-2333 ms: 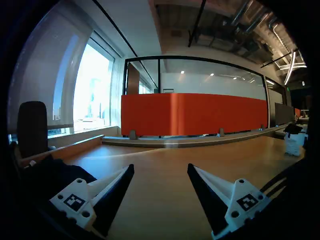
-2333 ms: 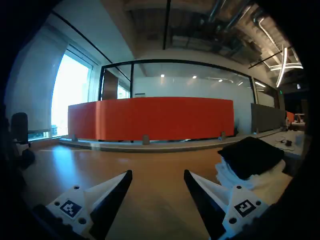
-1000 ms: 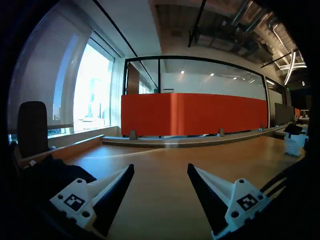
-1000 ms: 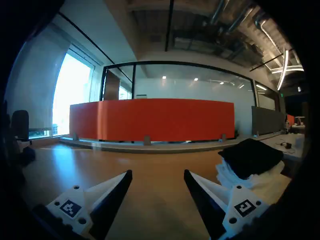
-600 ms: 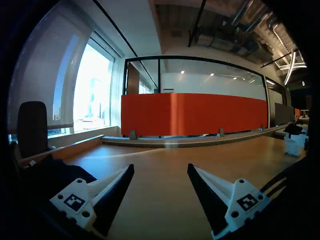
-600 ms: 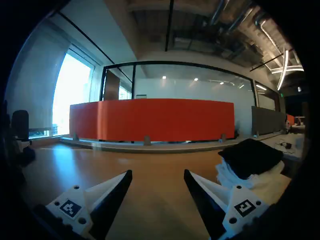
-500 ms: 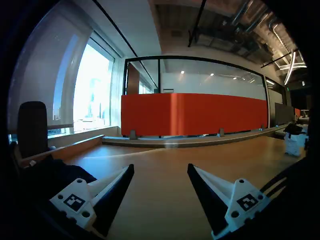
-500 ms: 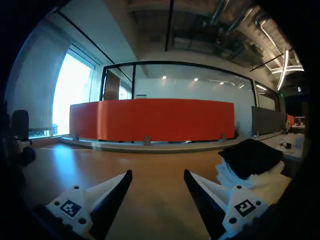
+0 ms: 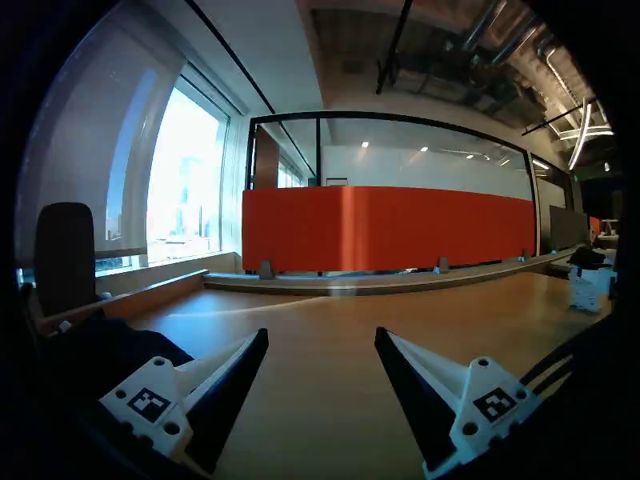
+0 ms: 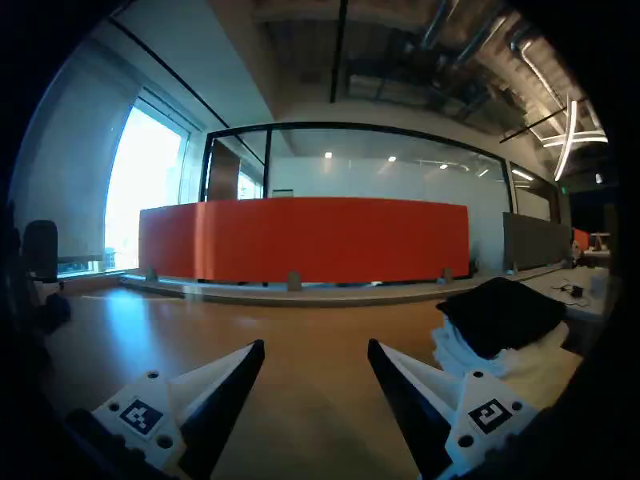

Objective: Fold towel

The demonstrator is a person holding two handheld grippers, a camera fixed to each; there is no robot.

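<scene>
Wood table (image 10: 240,320); your left gripper (image 9: 321,330) & right gripper (image 10: 315,342) spread wide, empty. Prob. the towel pile (image 10: 500,336) lies nearest right one, off rightward.

The partition (image 9: 384,228) across the middle of the frame is plain orange-red. The table (image 9: 320,376) is light brown wood. The left gripper (image 9: 320,332) and the right gripper (image 10: 314,344) are white with black inner faces and black-and-white square markers. At the right edge, a black towel (image 10: 500,312) lies on white towels (image 10: 528,360). The chair (image 9: 64,252) at the left is black.
</scene>
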